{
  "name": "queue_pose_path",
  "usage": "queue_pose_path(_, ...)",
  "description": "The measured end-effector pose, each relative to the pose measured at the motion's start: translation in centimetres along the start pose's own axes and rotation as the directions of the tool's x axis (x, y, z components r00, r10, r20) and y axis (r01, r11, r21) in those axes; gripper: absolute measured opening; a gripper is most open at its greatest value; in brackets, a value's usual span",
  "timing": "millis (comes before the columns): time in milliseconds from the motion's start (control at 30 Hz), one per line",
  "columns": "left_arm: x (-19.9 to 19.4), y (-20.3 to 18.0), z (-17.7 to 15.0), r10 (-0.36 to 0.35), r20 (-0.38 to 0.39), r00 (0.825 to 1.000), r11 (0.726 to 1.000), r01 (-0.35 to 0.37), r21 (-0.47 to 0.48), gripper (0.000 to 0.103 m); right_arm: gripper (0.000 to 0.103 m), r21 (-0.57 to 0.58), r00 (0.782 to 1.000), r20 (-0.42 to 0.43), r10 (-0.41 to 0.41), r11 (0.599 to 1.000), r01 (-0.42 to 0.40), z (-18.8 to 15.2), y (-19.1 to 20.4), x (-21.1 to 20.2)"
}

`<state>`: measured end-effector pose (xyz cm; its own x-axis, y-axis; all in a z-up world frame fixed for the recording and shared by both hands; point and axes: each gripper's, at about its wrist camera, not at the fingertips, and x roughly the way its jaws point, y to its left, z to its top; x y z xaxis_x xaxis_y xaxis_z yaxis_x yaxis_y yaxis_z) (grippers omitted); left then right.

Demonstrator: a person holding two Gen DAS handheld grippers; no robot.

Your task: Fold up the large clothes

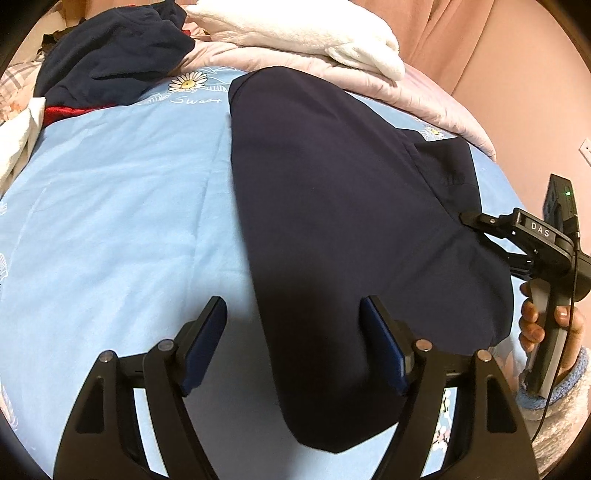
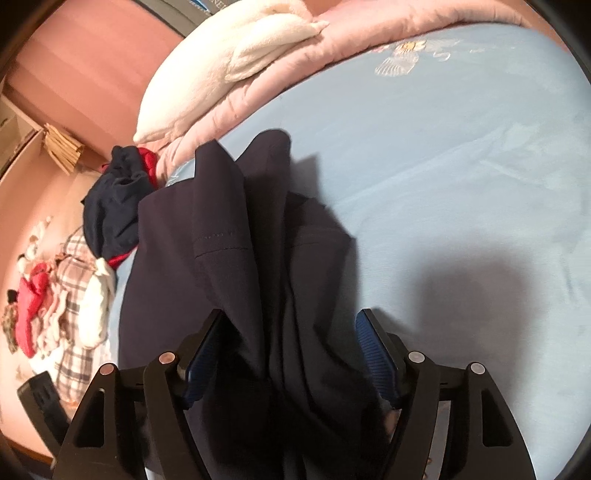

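Laying the navy garment [image 1: 332,221] flat on the blue bedsheet [image 1: 110,221] so its edges can be squared for the next fold. I am hovering my left gripper [image 1: 293,343] over its near edge, jaws apart, gripping nothing. I am keeping my right gripper [image 2: 291,354] at the far side, jaws apart, bunched cloth lying loose between them, pads seemingly not pressing it.

A dark navy garment [image 1: 332,221] lies on a light blue bedsheet [image 1: 110,221] printed with white daisies. At twelve o'clock, a cream fleece [image 1: 314,33] over a pale pink quilt [image 1: 424,99]; at ten o'clock, navy-and-red clothing [image 1: 110,62].
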<state>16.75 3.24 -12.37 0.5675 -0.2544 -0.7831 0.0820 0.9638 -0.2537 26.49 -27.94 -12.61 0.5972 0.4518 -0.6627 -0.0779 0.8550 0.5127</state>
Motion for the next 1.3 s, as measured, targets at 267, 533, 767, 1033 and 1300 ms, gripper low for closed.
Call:
queue_pose_path(267,-1.7,0.0,-0.6,0.084,0.039,0.996,0.996,-0.085,0.014,0.077,0.071,-0.044,0.972,0.137,-0.192,0.979,0.2,-0.5,-0.2,-3.3)
queue_pose_path(533,-4.8,-1.7,-1.6,0.111,0.14,0.984,0.992,-0.119,0.05,0.073,0.071,-0.182,0.954,0.239,-0.181,0.957,0.227,-2.7,1.9,-6.7)
queue_pose_path(767,-4.6,-4.1,-1.8,0.071,0.17,0.983,0.991,-0.09,0.104,0.072,0.071,-0.324,0.968,0.226,-0.113,0.928,0.184,-5.3,5.1,-6.2)
queue_pose_path(1033,-1.0,-4.1,-2.1,0.094,0.1,0.991,0.986,-0.107,0.13,0.067,0.065,-0.393,0.98,0.13,-0.149,0.9,0.189,-6.1,5.3,-2.5)
queue_pose_path(1300,-0.4,-4.0,-2.2,0.098,0.088,0.991,0.985,-0.11,0.135,0.069,0.065,-0.371,0.985,0.091,-0.148,0.913,0.172,-6.6,4.5,-1.6)
